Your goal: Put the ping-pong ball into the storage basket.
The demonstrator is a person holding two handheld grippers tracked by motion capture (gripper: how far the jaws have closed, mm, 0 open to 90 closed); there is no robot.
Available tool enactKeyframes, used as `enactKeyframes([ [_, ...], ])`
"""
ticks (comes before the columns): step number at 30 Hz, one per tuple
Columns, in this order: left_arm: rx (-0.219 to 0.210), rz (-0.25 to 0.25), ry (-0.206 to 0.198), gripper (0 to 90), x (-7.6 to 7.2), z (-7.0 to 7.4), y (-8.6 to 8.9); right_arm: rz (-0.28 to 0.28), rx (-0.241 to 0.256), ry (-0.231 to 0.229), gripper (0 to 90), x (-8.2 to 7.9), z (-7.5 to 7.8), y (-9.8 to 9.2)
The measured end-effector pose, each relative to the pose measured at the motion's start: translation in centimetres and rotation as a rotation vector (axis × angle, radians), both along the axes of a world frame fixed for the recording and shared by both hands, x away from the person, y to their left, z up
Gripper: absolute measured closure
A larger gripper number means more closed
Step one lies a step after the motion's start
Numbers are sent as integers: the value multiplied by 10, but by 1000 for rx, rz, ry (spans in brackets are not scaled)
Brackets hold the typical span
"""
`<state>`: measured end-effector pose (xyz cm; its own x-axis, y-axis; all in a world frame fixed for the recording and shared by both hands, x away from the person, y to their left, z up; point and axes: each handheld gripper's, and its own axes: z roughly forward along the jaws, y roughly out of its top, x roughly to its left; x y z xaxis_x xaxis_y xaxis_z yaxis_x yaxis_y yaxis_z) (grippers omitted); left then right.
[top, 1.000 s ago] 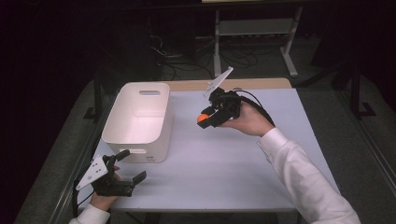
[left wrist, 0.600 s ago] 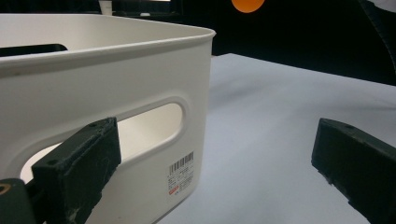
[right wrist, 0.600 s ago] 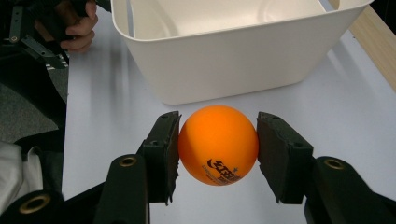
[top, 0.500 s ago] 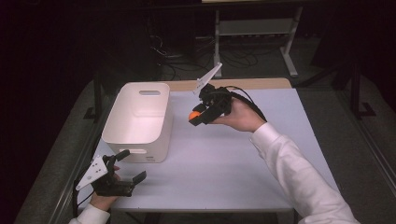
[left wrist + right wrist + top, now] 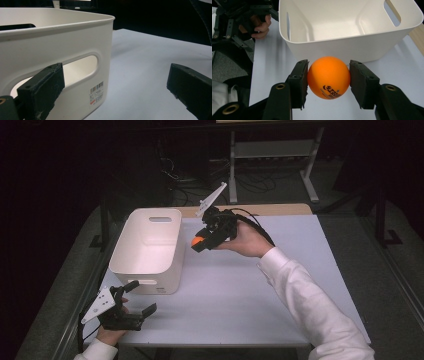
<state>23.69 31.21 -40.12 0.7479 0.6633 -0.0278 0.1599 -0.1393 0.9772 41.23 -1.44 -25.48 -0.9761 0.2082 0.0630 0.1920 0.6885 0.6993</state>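
Orange ball (image 5: 329,77): pinched between the two black jaws of the right gripper (image 5: 204,241); both pads press on its sides. Black print shows on its lower face. In the high view the ball (image 5: 197,240) is held off the table, just beside the bin's right wall, near the far right corner.
Bin (image 5: 150,251): white plastic, open top, standing upright on the table. A slot handle is cut in each end wall. A barcode label (image 5: 96,92) sits low on the near end wall, beside the corner. The inside shown in the right gripper view holds nothing.
Right gripper: held in the right hand (image 5: 245,240), jaws aimed toward the bin's right wall. A cable trails from it, away from the bin. Its grey plate (image 5: 210,199) tilts up, beyond the bin's far right corner.
Left gripper (image 5: 134,301): rests low at the table's near edge, just in front of the bin's near end wall. Jaws spread wide, gripping nothing. In the left gripper view one jaw stands before the near slot handle, the other well apart over bare table. Contact between jaw and bin cannot be told.
Left hand (image 5: 259,25): wrapped around the left gripper, beside the bin's near left corner.
Table (image 5: 280,290): pale surface, carrying the bin.
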Motion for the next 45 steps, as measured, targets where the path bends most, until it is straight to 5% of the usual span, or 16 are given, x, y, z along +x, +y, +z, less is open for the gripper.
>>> enactKeyframes([
  [45,-6,1,7,9,0,0,0,92,43,5,493,16,16,53],
])
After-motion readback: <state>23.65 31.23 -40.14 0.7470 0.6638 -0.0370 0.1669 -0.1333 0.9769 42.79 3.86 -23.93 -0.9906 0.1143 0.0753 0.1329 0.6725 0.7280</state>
